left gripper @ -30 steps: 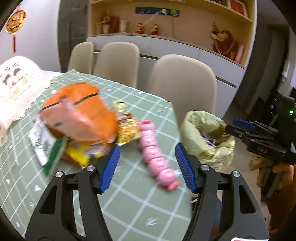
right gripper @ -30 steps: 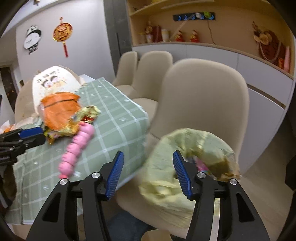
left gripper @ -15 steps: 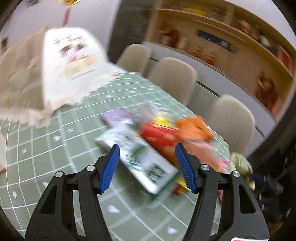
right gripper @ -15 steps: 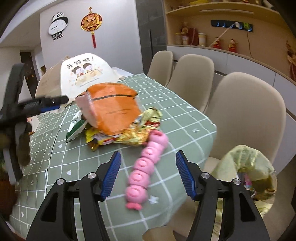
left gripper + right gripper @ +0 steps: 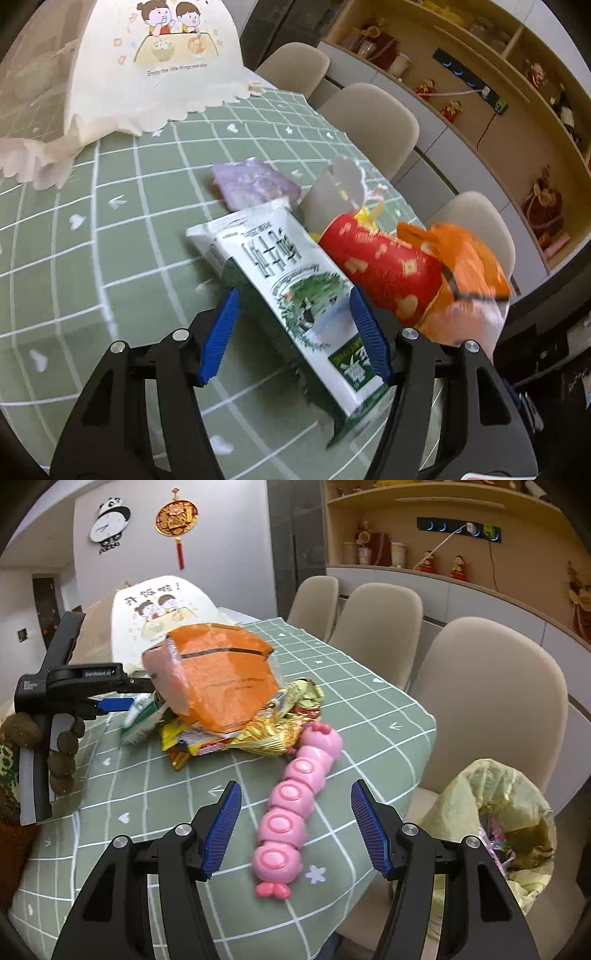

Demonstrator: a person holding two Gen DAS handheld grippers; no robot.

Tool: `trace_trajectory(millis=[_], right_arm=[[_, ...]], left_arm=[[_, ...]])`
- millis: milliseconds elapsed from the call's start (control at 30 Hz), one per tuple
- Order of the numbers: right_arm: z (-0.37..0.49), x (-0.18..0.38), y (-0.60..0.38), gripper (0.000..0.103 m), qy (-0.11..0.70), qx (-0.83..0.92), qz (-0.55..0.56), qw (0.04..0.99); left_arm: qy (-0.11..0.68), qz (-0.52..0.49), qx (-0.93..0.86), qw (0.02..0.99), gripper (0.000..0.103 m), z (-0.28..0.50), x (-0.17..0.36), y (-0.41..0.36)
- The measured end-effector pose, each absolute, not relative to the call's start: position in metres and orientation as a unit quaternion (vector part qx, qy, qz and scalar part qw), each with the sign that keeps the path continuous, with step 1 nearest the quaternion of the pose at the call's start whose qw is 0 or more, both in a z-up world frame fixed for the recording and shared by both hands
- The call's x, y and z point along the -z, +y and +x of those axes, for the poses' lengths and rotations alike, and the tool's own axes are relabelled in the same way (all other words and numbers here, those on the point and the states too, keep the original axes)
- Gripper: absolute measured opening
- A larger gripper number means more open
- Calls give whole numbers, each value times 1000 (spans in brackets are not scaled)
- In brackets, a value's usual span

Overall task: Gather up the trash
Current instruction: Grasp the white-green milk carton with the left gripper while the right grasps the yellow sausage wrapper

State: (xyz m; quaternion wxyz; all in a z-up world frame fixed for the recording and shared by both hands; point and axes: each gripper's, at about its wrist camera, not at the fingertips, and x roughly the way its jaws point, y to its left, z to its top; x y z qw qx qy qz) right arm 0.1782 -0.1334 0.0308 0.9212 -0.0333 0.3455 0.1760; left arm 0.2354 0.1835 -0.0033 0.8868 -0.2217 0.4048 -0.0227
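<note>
On the table [image 5: 92, 229], under its green cloth checked in white, the trash lies in one heap near the edge by the beige chairs. A white and green milk carton [image 5: 291, 291] lies flat on its side, its printed face up. Against it rests a red paper cup [image 5: 380, 266] tipped over, with a crumpled orange plastic bag [image 5: 218, 675] over the heap and a pale purple wrapper [image 5: 255, 184] beyond the carton. Gold and yellow foil snack wrappers [image 5: 266, 723] stick out from under the orange bag. A pink jointed toy of round segments [image 5: 291, 808] lies on the cloth just beside the wrappers. A yellow-green trash bag [image 5: 491, 812] stands open on a chair seat off the table's corner, with litter in it.

A second ago the left hand-held gripper [image 5: 291, 332] faced the pink toy and the trash bag; it now faces the milk carton from the other side of the heap. The right hand-held gripper [image 5: 295, 827] faced the trash bag then, and now faces the pink toy.

The left hand-held gripper stands fairly wide, its blue pads on either side of the carton; whether they touch it cannot be told. The right hand-held gripper is spread wide above the pink toy, gripping nothing.
</note>
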Motion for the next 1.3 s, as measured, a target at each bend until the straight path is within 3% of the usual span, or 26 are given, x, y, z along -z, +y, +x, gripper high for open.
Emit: trace_trajectory(millis=[200, 400, 567, 600, 700, 967, 1300], right_arm=[[211, -64, -129, 59, 332, -164, -11, 929], [271, -53, -96, 58, 379, -196, 21, 904], [313, -28, -85, 32, 437, -186, 32, 879], [315, -25, -86, 20, 445, -200, 39, 872], [300, -31, -88, 14, 424, -223, 30, 877], [222, -72, -117, 13, 329, -267, -1, 906], [194, -59, -135, 13, 318, -278, -20, 906]], left_arm=[[408, -190, 30, 892, 64, 246, 1, 178], [427, -107, -3, 898, 66, 244, -6, 190], [424, -219, 25, 878, 66, 243, -9, 225], [425, -241, 34, 872, 66, 243, -8, 229], [422, -267, 46, 865, 66, 242, -7, 227], [406, -290, 55, 865, 67, 234, -7, 209], [473, -199, 35, 857, 69, 255, 7, 165]])
